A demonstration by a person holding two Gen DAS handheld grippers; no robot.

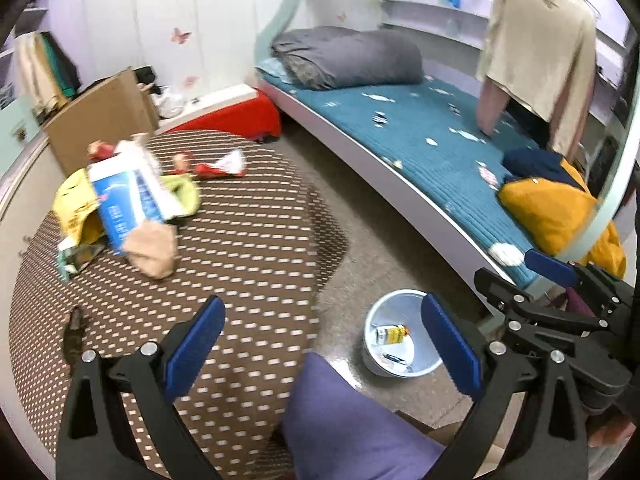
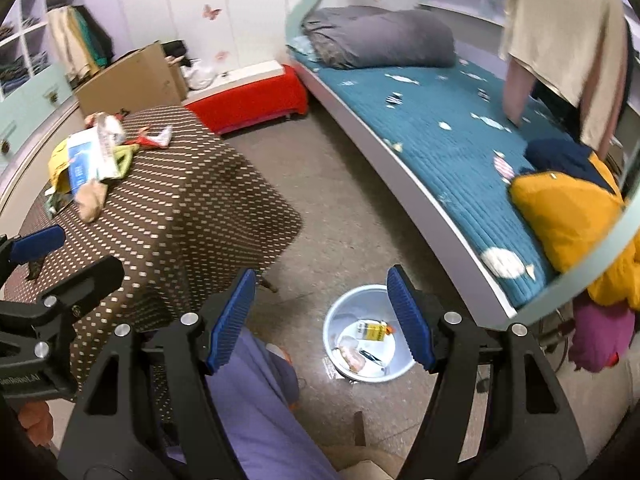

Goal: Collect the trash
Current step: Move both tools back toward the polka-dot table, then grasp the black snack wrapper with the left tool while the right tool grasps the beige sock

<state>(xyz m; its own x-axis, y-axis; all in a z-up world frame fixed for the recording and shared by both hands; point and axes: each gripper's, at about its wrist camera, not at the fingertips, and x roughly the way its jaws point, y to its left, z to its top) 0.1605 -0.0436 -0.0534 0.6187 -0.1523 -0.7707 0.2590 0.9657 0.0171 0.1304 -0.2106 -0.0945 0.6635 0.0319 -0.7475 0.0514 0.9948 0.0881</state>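
Observation:
A pile of trash lies on the far left of the brown dotted table: a blue-white carton, a yellow wrapper, a crumpled tan paper and a red-white wrapper. The pile also shows in the right wrist view. A pale blue bin stands on the floor and holds a yellow-white packet and other scraps; it also shows in the left wrist view. My left gripper is open and empty over the table's near edge. My right gripper is open and empty above the bin.
A bed with a teal cover runs along the right, with a grey pillow and a yellow cushion. A cardboard box and a red bench stand behind the table. A purple-clad leg is below the grippers.

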